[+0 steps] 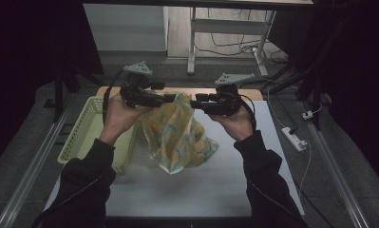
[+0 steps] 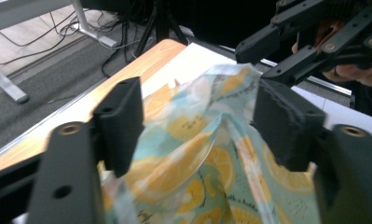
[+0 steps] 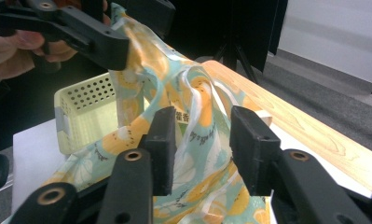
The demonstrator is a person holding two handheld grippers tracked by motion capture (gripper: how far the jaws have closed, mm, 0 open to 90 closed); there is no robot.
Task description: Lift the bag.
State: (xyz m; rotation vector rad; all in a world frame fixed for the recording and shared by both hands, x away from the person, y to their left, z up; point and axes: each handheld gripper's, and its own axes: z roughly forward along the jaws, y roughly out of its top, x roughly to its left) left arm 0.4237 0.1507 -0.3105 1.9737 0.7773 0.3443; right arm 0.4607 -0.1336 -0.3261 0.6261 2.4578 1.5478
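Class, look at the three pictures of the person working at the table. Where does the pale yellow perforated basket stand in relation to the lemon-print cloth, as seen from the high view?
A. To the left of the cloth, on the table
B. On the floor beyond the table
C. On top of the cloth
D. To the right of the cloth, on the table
A: in the high view the basket stands on the table's left side, with the lemon-print cloth hanging to its right.

Grey floor (image 1: pixel 40 118), white desk legs (image 1: pixel 192 42), cables (image 1: pixel 234 47), dim light.
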